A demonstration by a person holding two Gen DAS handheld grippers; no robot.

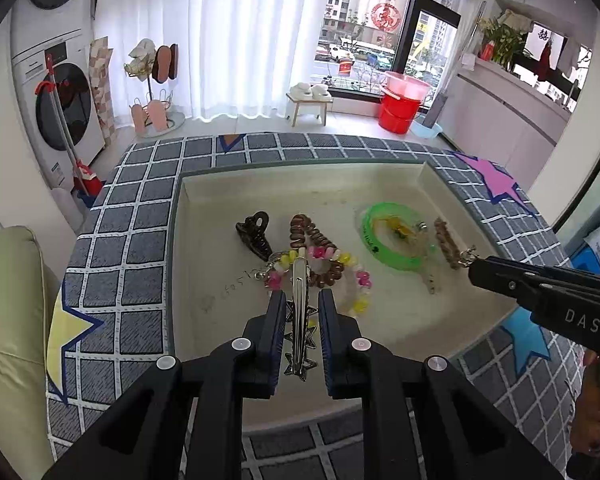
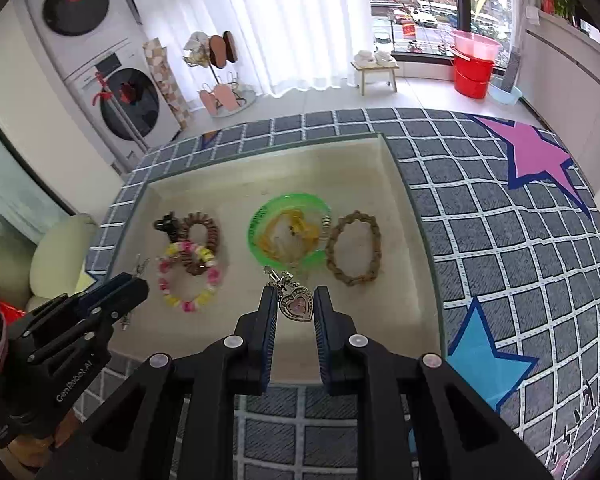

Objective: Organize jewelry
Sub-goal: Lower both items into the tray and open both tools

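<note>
A cream tray [image 1: 204, 240] [image 2: 412, 248] on the grid cloth holds several pieces of jewelry. My left gripper [image 1: 299, 304] is shut on a silver hair clip with stars [image 1: 299, 332], held above the tray's front; it also shows in the right wrist view [image 2: 134, 280]. My right gripper [image 2: 295, 300] is shut on a silver heart pendant [image 2: 297, 305] over the tray's front; it also shows in the left wrist view [image 1: 474, 266]. In the tray lie a pastel bead bracelet [image 2: 188, 276], a brown bead bracelet [image 2: 202, 242], a dark claw clip [image 1: 254, 234], a green bangle [image 2: 286, 228] and a braided brown bracelet [image 2: 354, 248].
The tray sits on a grey grid-pattern cloth [image 2: 500, 240] with pink [image 2: 536, 156], blue [image 2: 480, 356] and yellow [image 1: 66, 332] stars. A cream cushion [image 1: 8, 320] lies to the left. Washing machines, a stool and red buckets stand beyond on the floor.
</note>
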